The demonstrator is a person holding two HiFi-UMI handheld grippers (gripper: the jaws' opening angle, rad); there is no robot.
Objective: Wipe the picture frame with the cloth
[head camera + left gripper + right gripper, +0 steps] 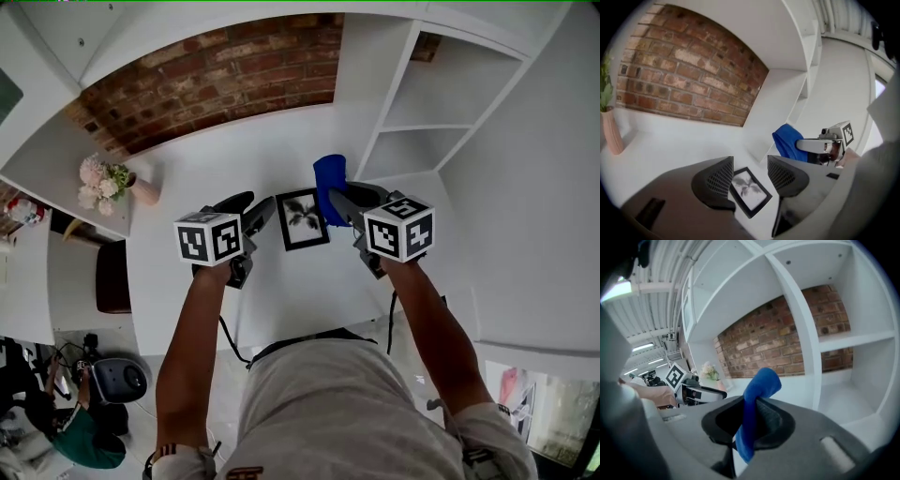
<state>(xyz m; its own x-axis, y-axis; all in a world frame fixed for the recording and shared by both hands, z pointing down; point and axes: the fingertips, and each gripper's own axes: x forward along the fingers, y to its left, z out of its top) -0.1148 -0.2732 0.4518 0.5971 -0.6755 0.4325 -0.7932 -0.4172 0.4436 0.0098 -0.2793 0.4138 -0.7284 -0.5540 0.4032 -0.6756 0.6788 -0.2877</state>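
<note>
Left gripper [749, 174] jaws apart, right gripper [752, 417] jaws clamped on blue cloth [762, 380], both forearms [193, 342] outstretched

right gripper [751, 423]: jaws pinched on blue cloth [758, 389], its folded end standing up toward 12 o'clock | left gripper [717, 393]: 9 o'clock, marker cube facing the camera | flowers [710, 370]: 10 o'clock | brick wall [780, 341]: 12 o'clock | white shelves [865, 341]: 3 o'clock
</note>
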